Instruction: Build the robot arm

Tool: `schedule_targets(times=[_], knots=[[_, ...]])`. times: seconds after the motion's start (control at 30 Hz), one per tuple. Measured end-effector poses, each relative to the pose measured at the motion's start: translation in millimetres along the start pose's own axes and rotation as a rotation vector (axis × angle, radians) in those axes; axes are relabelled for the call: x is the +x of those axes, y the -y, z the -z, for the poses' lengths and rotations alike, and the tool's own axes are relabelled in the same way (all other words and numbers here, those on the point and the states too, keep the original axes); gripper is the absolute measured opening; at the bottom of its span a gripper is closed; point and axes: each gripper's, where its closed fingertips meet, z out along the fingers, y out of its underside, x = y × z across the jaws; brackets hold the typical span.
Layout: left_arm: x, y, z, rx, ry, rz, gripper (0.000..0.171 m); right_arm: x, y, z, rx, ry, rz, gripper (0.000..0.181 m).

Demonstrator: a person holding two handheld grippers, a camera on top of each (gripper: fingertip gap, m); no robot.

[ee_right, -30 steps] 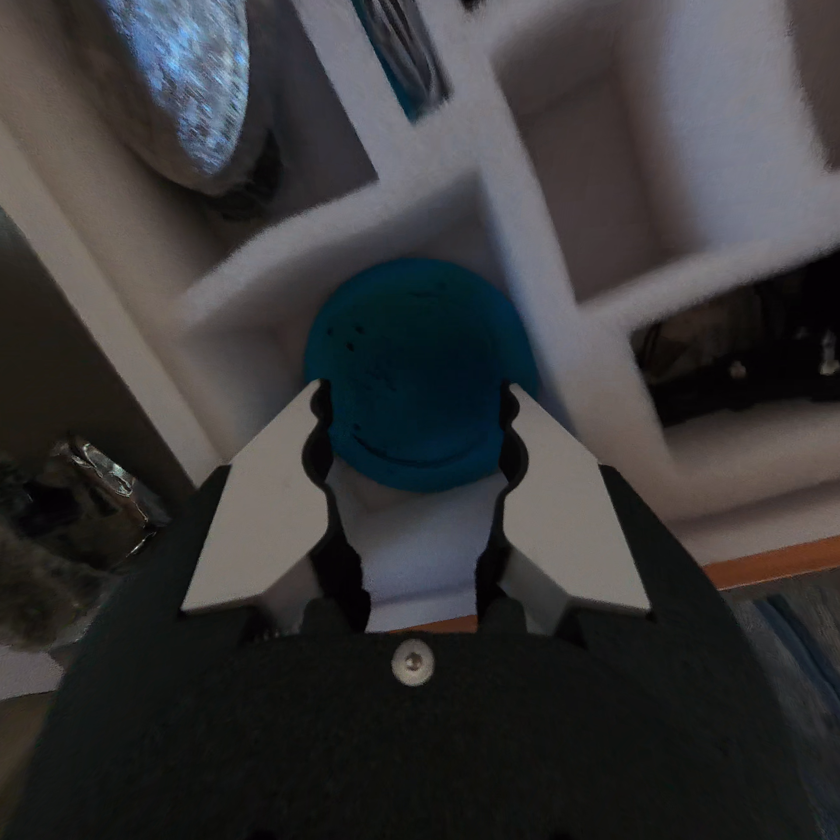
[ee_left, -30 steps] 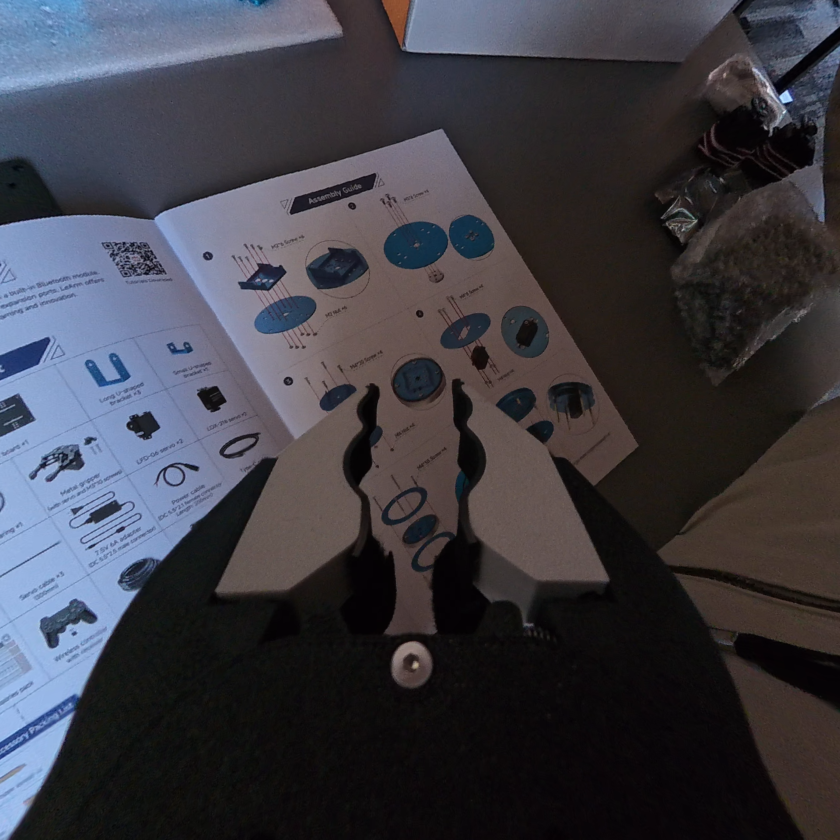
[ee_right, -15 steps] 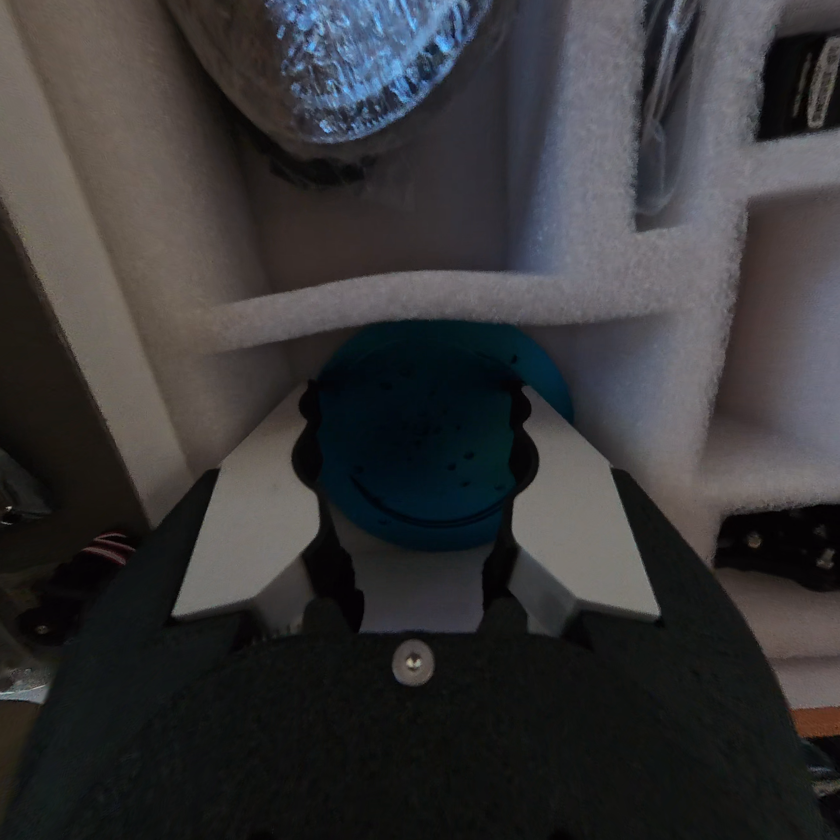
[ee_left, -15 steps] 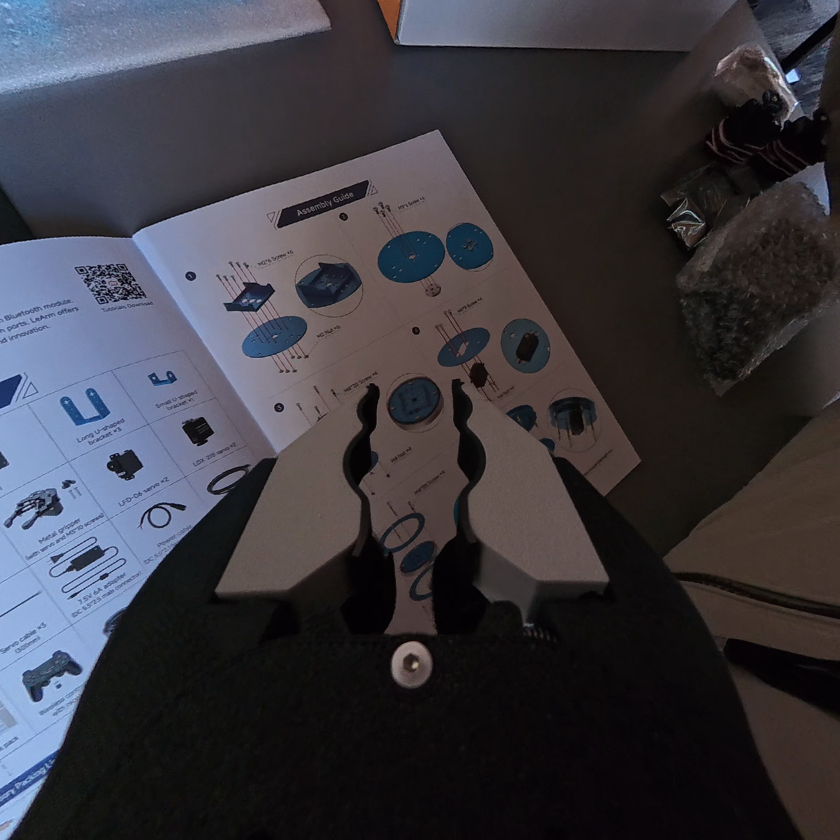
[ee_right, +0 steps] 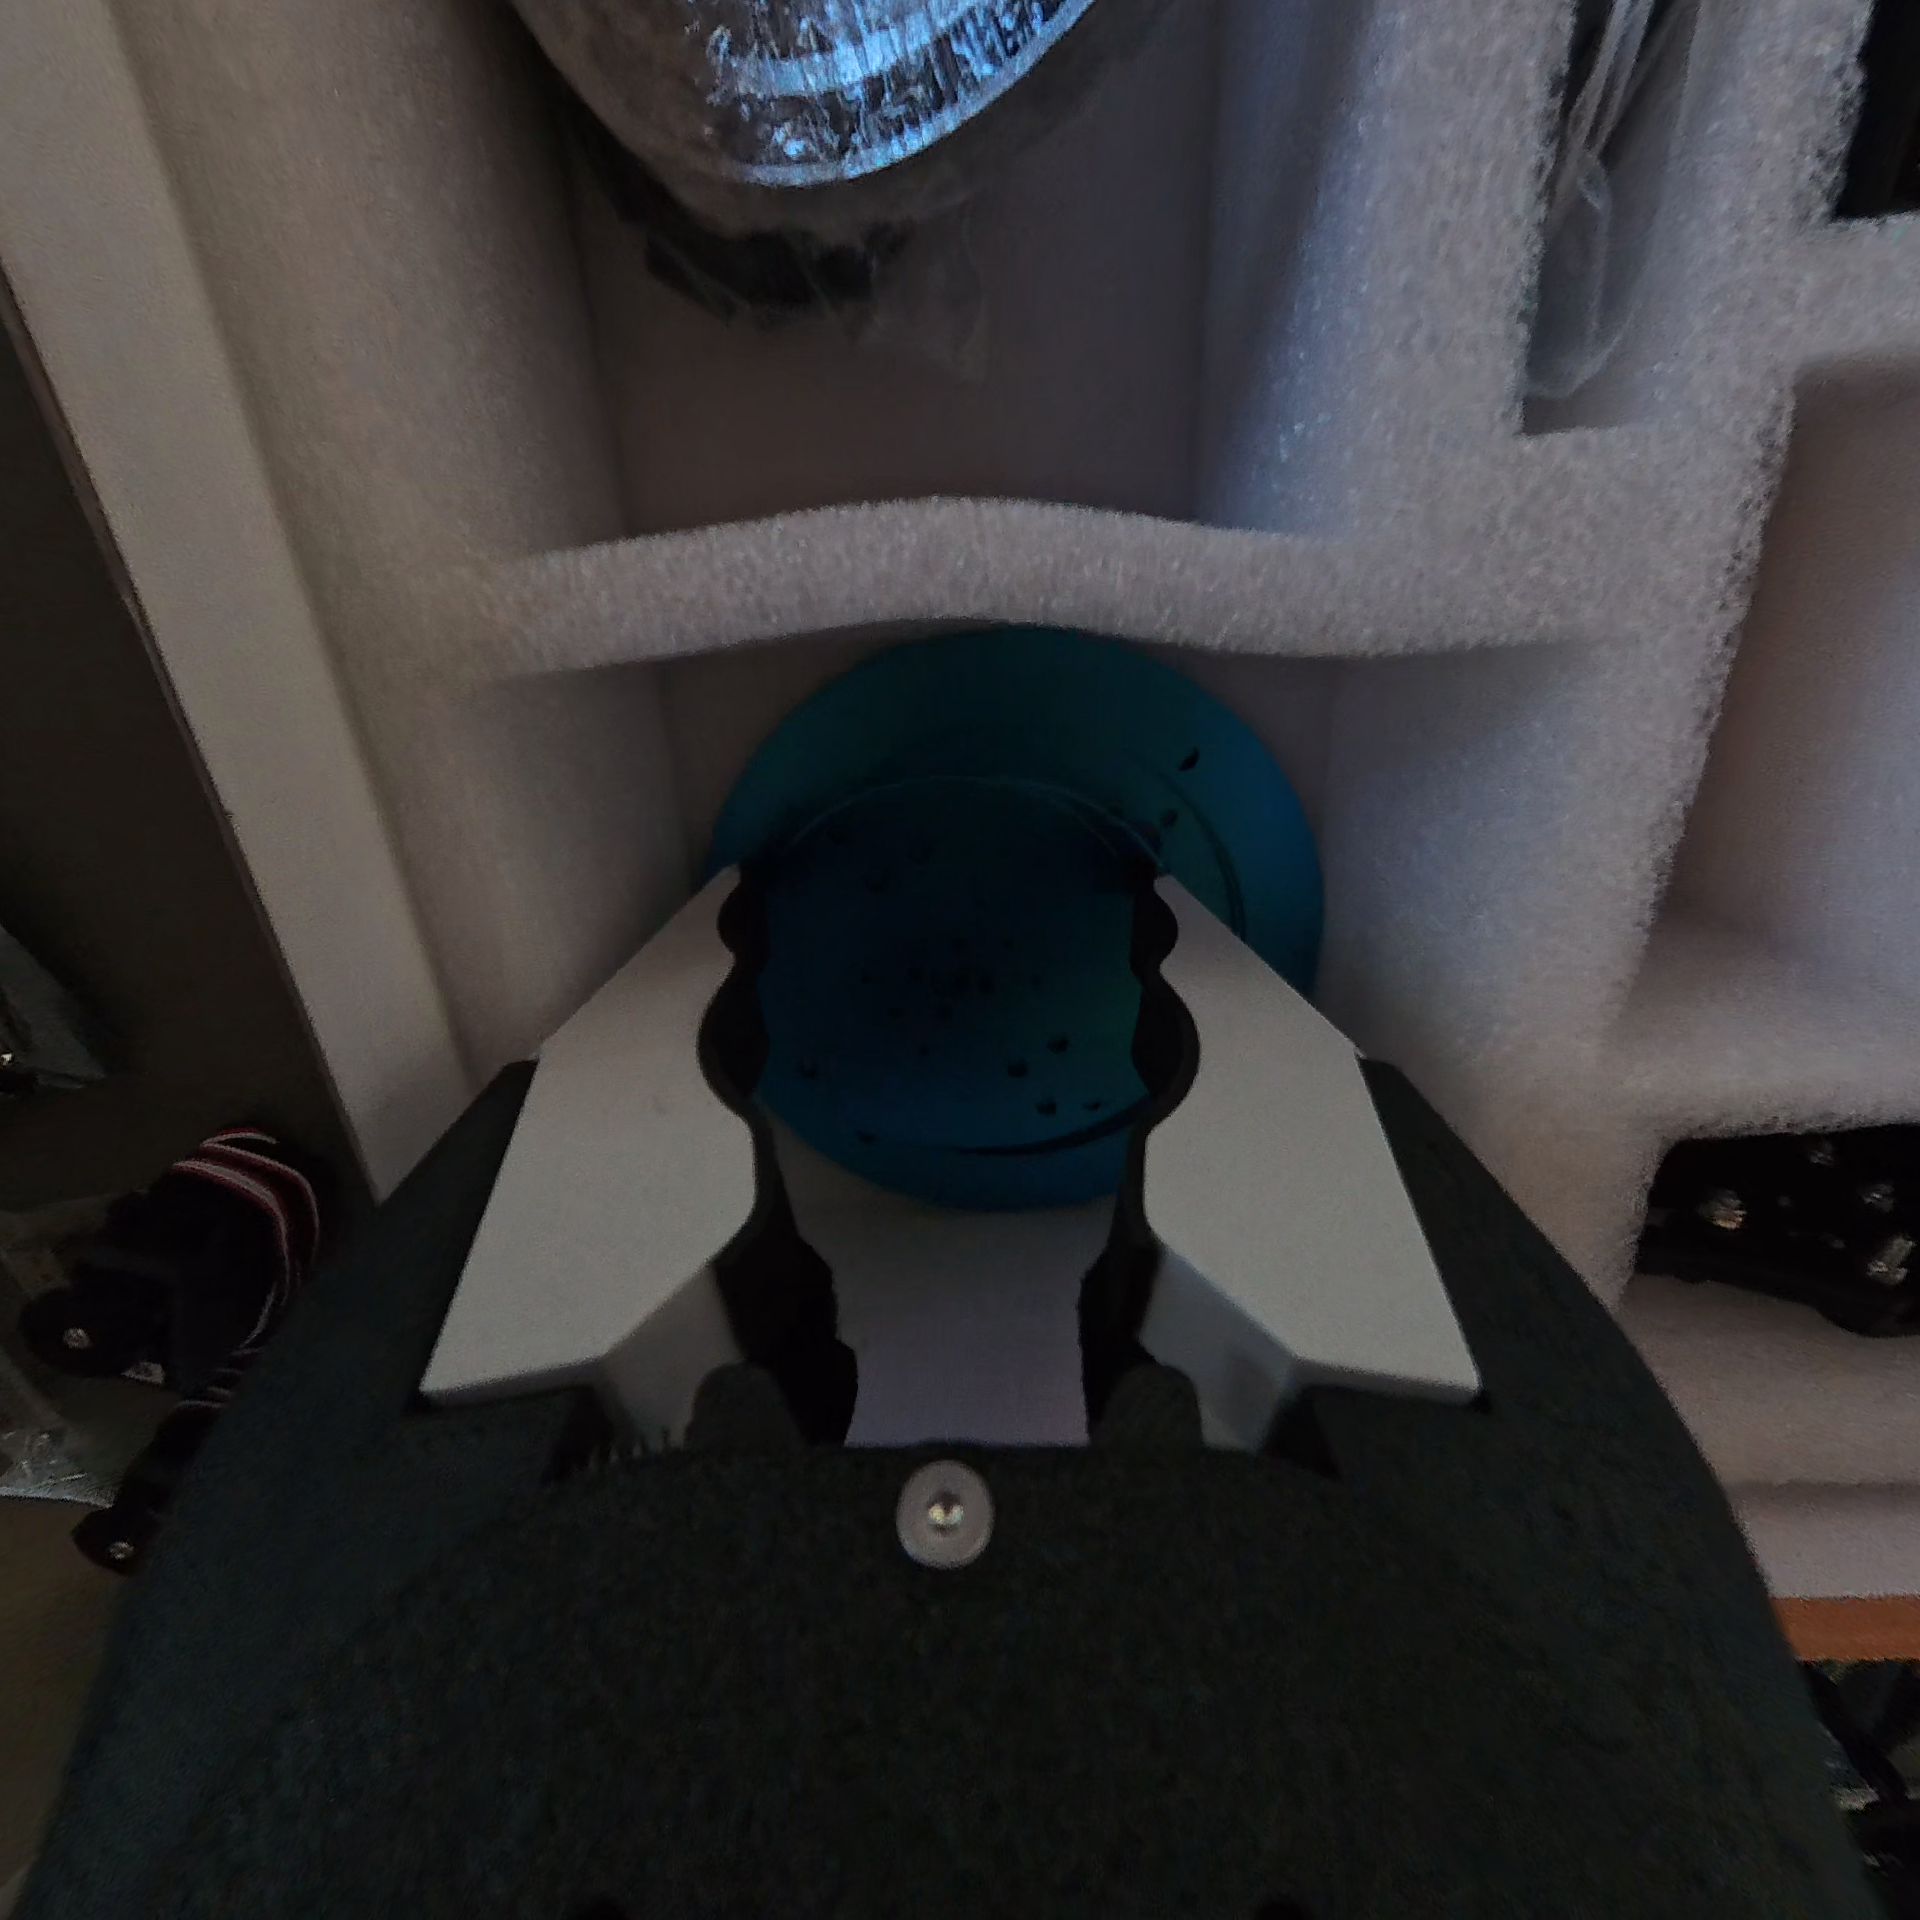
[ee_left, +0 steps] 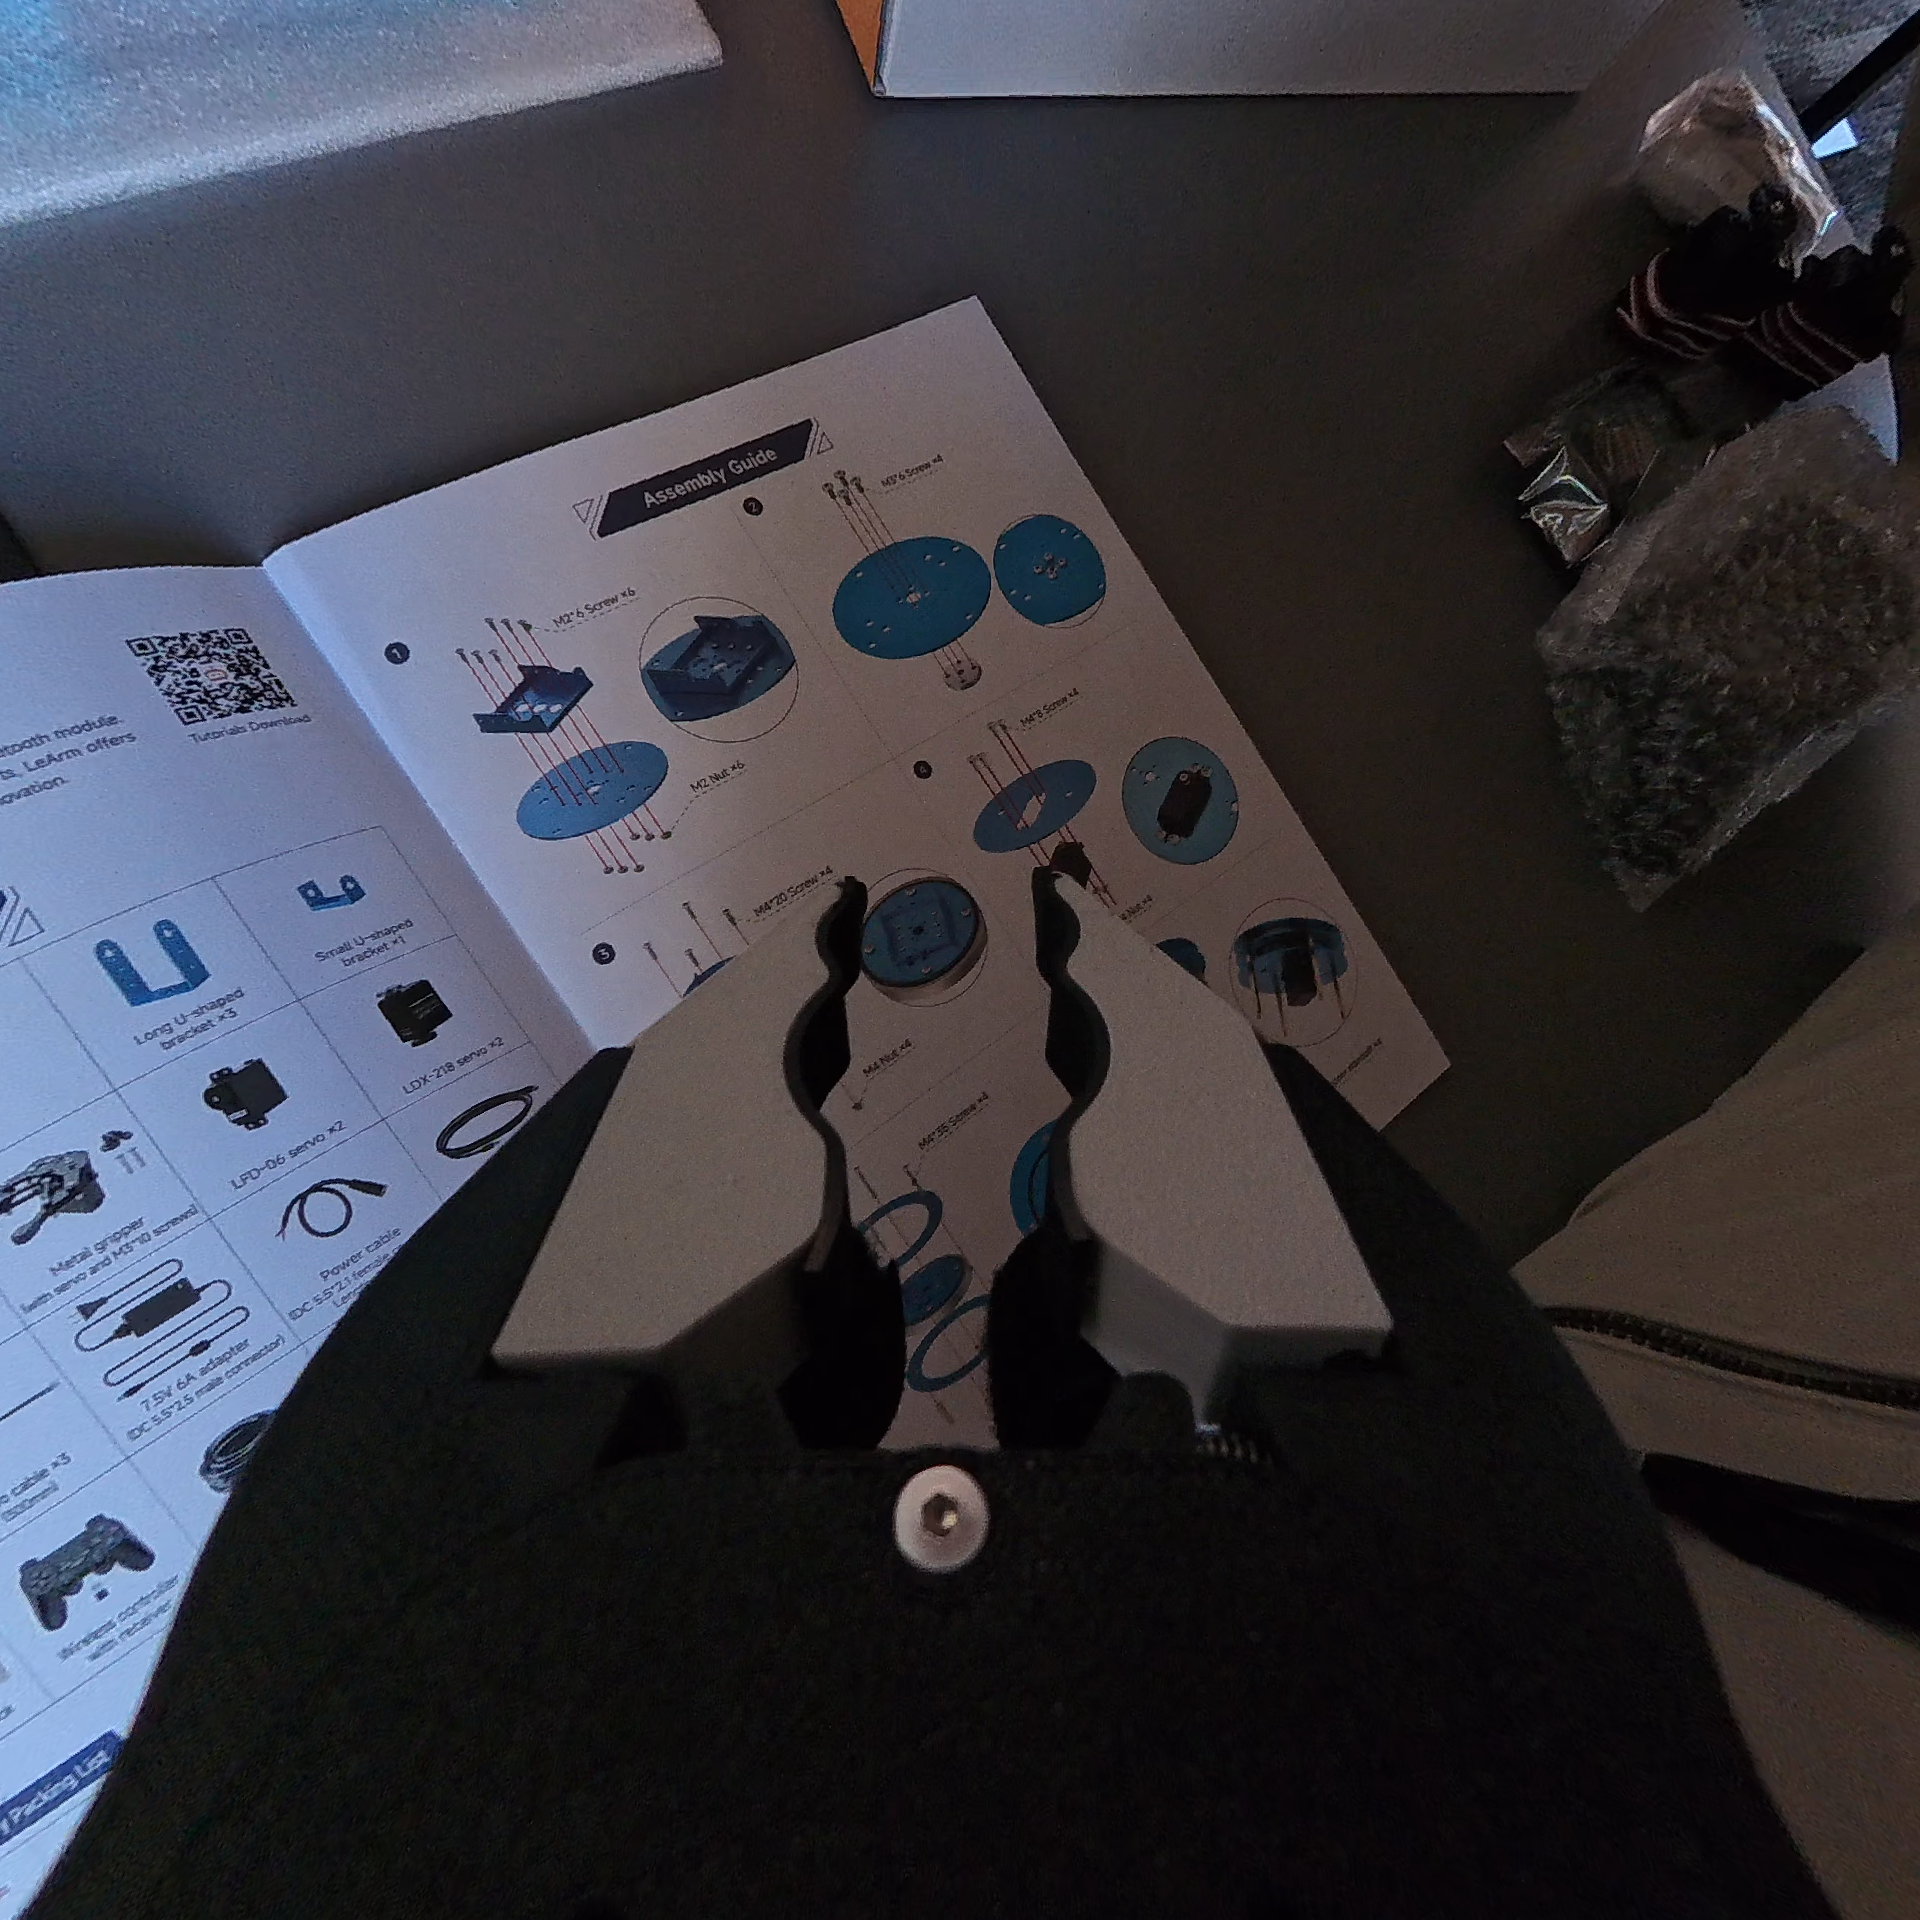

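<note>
White foam (ee_right: 1143, 582) fills the right wrist view, cut into compartments. The right gripper (ee_right: 945, 904) hangs over the compartment at the centre, its jaws spread wide with nothing clamped between them. In that compartment lie blue discs (ee_right: 997, 997), a smaller one stacked on a larger one, both dotted with small holes. Each fingertip overlaps the stack's edge in the view; whether they touch it I cannot tell. At 12 o'clock, in the next compartment, sits a silvery wrapped bundle (ee_right: 831, 94). At 3 o'clock another cell holds a black part (ee_right: 1787, 1236) with small screws. At 9 o'clock, outside the foam, lies a dark servo (ee_right: 208, 1226) with a red-and-white striped cable.

The left gripper (ee_left: 951, 894) hovers over an open booklet (ee_left: 644, 727) on a grey table (ee_left: 1247, 312), its jaws parted and empty. The booklet's pages show blue-disc assembly drawings and a parts list. At 2 o'clock lie a bubble-wrap bag (ee_left: 1725, 665), small clear packets (ee_left: 1579, 468) and dark servos with striped cables. At 12 o'clock is the edge of a white box (ee_left: 1195, 52), at 11 o'clock a pale foam sheet (ee_left: 312, 83). At 4 o'clock a khaki trouser leg (ee_left: 1766, 1247) shows.
</note>
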Motion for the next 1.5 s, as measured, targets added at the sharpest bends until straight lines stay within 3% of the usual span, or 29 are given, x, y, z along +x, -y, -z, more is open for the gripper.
schedule_targets(times=[0.3,0.33,0.37,0.5,0.67,0.8,0.93,1.1,1.23,1.4,1.5], knots=[[0.9,0.5,-1.4,-0.004,-0.007,-0.004,0.032,6.6,-6.7,10.2,0.017,-0.024,-0.022,0.064],[0.9,0.4,-1.5,-0.004,-0.007,-0.005,0.032,9.6,-7.4,13.6,0.027,-0.042,-0.013,0.021],[0.9,0.5,-1.8,-0.005,-0.007,-0.006,0.032,10.5,-4.6,17.6,0.062,-0.051,0.003,0.015],[2.7,0.4,-3.3,-0.009,-0.014,-0.009,0.032,16.4,-8.2,21.2,0.077,-0.051,-0.047,0.032],[3.4,-0.1,-4.3,-0.011,-0.016,-0.011,0.032,24.2,-11.9,27.9,0.087,-0.071,-0.078,0.032],[1.8,0.0,-4.4,-0.01,-0.018,-0.005,0.032,28.3,-34.8,30.1,-0.054,-0.112,-0.118,0.068],[3.3,1.4,-6.2,-0.007,-0.032,-0.007,0.032,23.0,-31.3,21.9,-0.106,-0.096,-0.215,0.082],[5.7,1.8,-5.5,-0.001,-0.053,-0.026,0.032,26.5,-28.4,17.9,-0.095,-0.068,-0.389,0.072],[2.7,2.4,-2.5,0.022,-0.083,-0.012,0.032,27.2,-33.9,12.9,-0.181,-0.152,-0.466,0.082],[-0.1,-2.8,5.3,0.041,-0.113,-0.025,0.032,32.3,-34.9,12.7,-0.136,-0.179,-0.542,0.074],[-3.6,-7.8,14.2,0.061,-0.127,-0.026,0.032,29.7,-33.7,9.3,-0.132,-0.167,-0.573,0.084]])
